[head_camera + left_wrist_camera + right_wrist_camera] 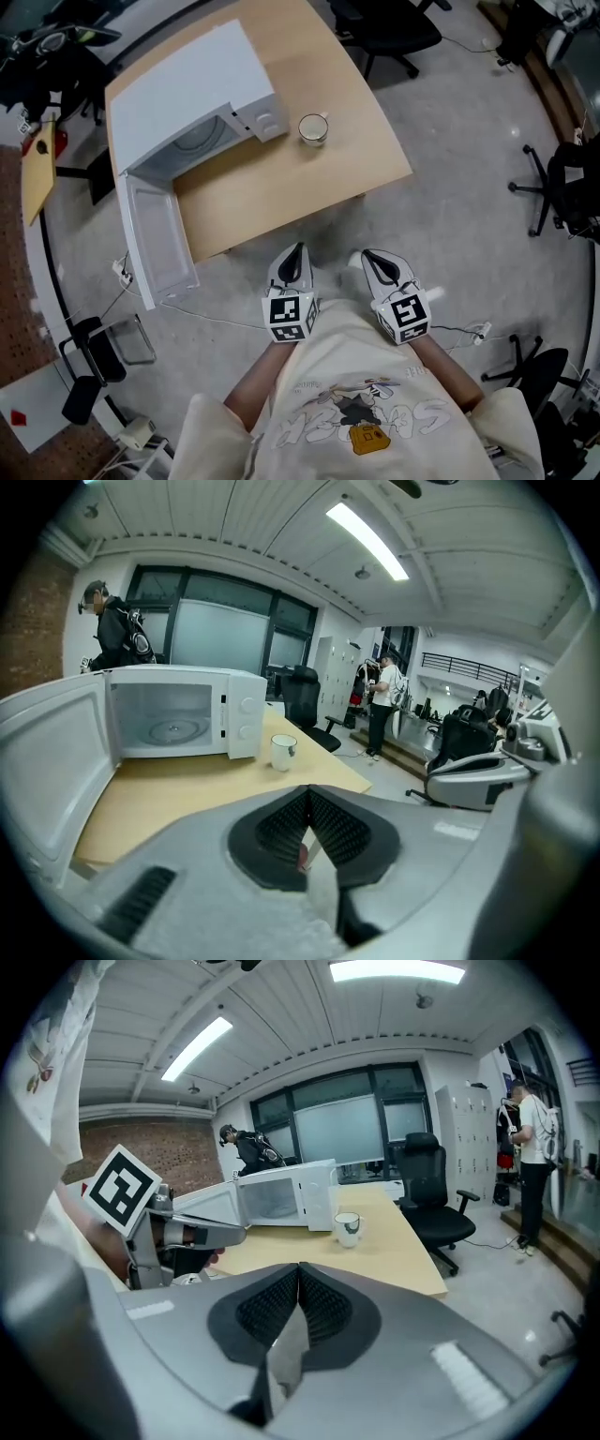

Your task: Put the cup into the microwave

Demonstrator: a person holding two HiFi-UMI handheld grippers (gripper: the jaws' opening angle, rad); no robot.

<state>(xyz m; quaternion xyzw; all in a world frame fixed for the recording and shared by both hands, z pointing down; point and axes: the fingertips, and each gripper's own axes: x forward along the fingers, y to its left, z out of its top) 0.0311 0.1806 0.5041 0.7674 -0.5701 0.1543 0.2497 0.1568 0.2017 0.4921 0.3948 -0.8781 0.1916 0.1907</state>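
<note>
A white cup (313, 128) with a handle stands on the wooden table (361, 103), just right of the microwave (187, 98); it also shows as the cup (283, 752) and the cup (348, 1228) in the two gripper views. The microwave's door (155, 242) hangs wide open past the table's near edge, and the chamber (171, 720) with its glass turntable holds nothing. My left gripper (296, 251) and right gripper (372, 257) are held side by side close to my body, short of the table. Both are shut with nothing between the jaws.
Black office chairs (384, 28) stand at the table's far side and to the right (562, 183). A person (111, 630) stands behind the microwave and another person (382, 700) further off to the right. Cables (202, 314) lie on the floor by the open door.
</note>
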